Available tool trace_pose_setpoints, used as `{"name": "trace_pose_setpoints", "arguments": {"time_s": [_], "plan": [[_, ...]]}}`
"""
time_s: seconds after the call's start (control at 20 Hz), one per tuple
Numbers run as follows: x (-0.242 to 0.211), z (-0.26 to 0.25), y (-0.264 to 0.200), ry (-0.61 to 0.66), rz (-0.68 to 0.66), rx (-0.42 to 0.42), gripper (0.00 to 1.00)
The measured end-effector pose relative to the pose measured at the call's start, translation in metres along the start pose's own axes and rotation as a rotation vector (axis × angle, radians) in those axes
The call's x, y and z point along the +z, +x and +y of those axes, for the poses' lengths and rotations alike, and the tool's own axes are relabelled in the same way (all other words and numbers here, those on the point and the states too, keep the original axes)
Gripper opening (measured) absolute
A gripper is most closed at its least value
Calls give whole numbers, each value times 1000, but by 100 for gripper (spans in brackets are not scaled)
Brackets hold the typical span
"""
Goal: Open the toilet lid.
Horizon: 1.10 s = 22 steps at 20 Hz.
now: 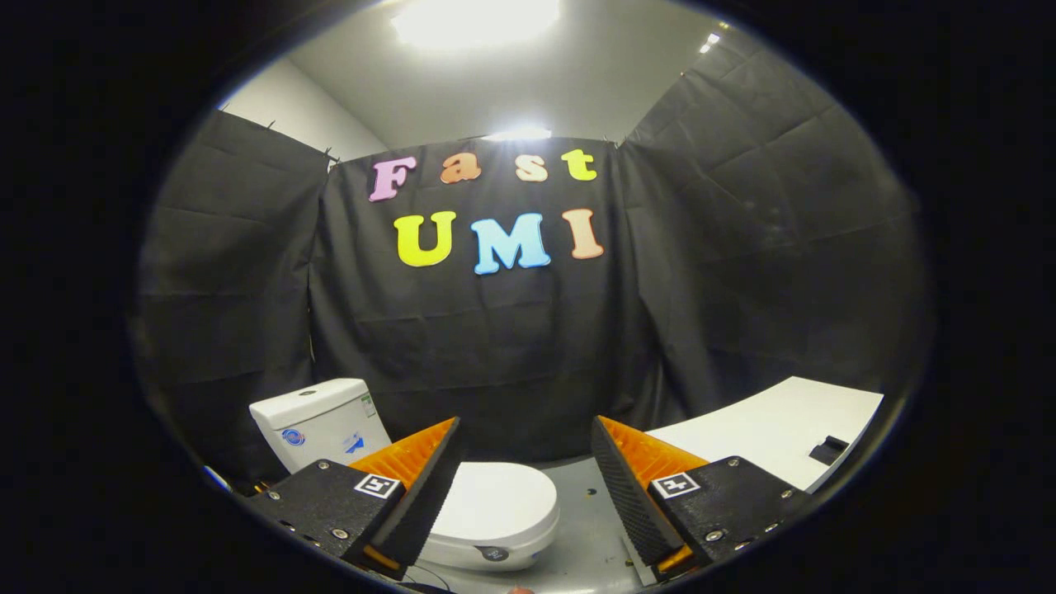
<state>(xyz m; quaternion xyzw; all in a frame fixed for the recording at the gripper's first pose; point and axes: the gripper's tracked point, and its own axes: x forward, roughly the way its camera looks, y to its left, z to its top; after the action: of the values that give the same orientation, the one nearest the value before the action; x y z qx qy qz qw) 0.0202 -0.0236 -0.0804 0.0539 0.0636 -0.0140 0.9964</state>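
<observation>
A white toilet stands low ahead, its lid [495, 503] lying flat and closed over the bowl. Its white tank [318, 422] rises behind, beyond my left finger. My gripper [524, 437] hangs above the toilet, open, with a wide gap and nothing between the fingers. The left finger [425, 495] covers the lid's left part. The lid's front edge shows below and between the fingers.
A white tabletop [767, 433] lies to the right beyond my right finger, with a small dark object [827, 450] on it. Black cloth walls close the booth on three sides. Grey floor [586, 536] shows between toilet and table.
</observation>
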Motion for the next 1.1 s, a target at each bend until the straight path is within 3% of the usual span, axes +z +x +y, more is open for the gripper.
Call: {"name": "trace_pose_setpoints", "arguments": {"time_s": [0.15,0.45,0.65,1.1], "plan": [[-25,0,7,46,35,10,95],[-117,11,19,201,179,38,96],[-148,27,27,222,213,84,96],[-215,64,42,490,299,136,96]]}}
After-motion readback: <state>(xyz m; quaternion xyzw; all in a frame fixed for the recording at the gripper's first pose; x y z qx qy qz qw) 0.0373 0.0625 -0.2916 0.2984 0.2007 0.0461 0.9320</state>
